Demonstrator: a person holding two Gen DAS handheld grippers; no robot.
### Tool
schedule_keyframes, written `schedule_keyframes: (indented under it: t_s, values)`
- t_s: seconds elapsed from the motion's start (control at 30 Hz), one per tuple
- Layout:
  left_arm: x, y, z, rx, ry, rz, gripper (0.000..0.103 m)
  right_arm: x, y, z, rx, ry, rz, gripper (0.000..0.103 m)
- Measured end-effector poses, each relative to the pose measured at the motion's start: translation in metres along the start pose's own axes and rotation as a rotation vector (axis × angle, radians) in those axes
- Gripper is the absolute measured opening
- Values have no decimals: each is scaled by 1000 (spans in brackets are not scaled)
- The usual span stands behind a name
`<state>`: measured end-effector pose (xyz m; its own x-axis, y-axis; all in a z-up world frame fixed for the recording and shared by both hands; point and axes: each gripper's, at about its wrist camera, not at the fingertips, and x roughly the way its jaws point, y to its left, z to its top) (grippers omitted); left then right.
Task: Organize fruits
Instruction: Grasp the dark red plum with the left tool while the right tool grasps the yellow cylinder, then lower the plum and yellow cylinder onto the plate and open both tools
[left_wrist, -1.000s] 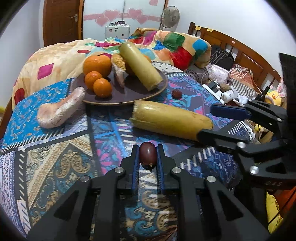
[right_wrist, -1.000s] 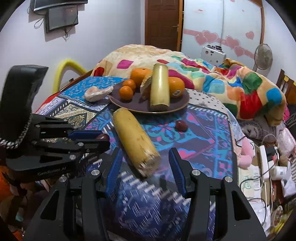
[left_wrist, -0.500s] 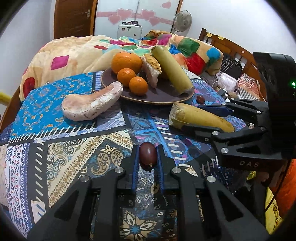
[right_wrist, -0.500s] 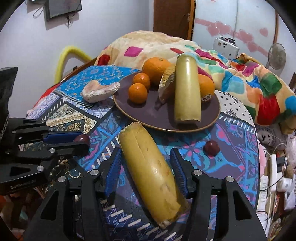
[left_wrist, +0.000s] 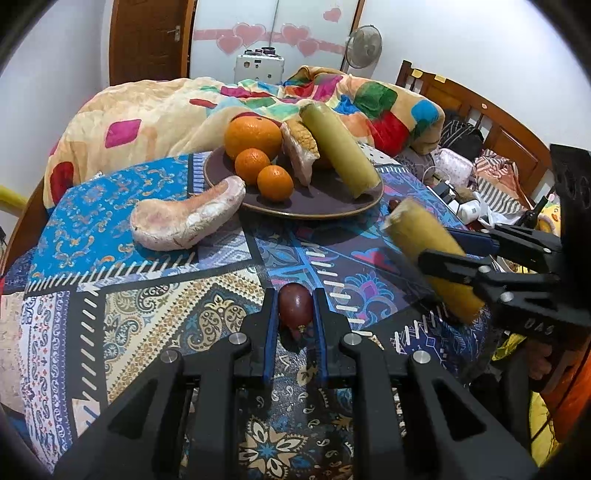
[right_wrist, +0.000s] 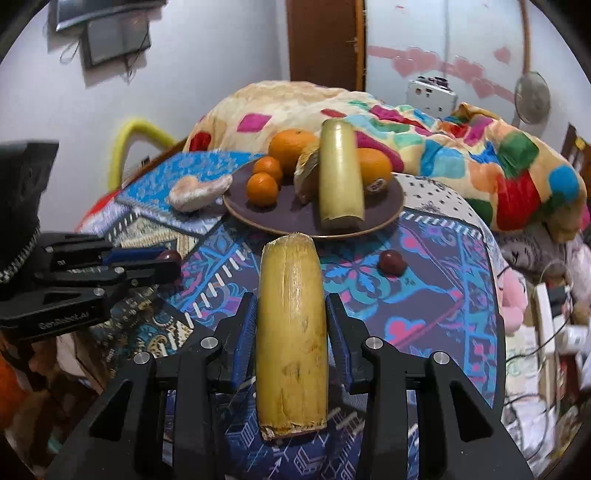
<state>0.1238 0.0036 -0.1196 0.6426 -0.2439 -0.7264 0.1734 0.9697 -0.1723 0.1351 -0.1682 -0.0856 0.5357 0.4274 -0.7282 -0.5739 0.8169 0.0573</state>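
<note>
My left gripper (left_wrist: 294, 308) is shut on a small dark red fruit (left_wrist: 294, 305) above the patterned tablecloth. My right gripper (right_wrist: 291, 314) is shut on a thick yellow stalk piece (right_wrist: 291, 325) and holds it lifted, pointing at the brown plate (right_wrist: 391, 206). The plate holds oranges (right_wrist: 291, 149), a second yellow stalk (right_wrist: 340, 177) and a pale peel wedge (right_wrist: 306, 177). Another small dark red fruit (right_wrist: 392, 261) lies on the cloth right of the plate. A pale peel piece (left_wrist: 188, 218) lies left of the plate (left_wrist: 332, 206). The right gripper with its stalk (left_wrist: 432, 254) shows in the left wrist view.
The table (left_wrist: 110, 302) carries a blue patterned cloth. A colourful quilt (left_wrist: 155, 114) is heaped behind the plate. A wooden bed frame (left_wrist: 480, 114) and clutter stand to the right. A fan (right_wrist: 532, 96) and a door (right_wrist: 325, 40) are at the back.
My right gripper has closed on the yellow stalk and lifted it off the cloth, turning it toward the plate. My left gripper keeps the dark fruit and has moved back and left.
</note>
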Motion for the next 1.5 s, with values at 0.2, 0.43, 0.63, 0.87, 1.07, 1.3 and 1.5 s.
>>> schedule_keyframes:
  t_s: [0.2,0.43,0.63,0.87,1.07,1.3,1.5]
  values:
    - [-3,4,11,-16,-28,8,18,-17,-5,10,49,-86,-9,35]
    - [1,13,34,-33,-43,10,18,-25,-7,28,79,-175,-5,34]
    - [8,14,52,-21,-64,12,18,-13,-7,47,62,-190,-1,34]
    - [29,11,67,6,-60,15,18,0,-11,64,70,-208,18,34]
    - [43,13,73,13,-62,12,18,16,-6,79,31,-203,6,34]
    - [49,13,72,38,-65,36,18,34,-1,91,2,-176,33,25]
    - [50,16,72,26,-60,33,18,43,6,104,-26,-177,19,0]
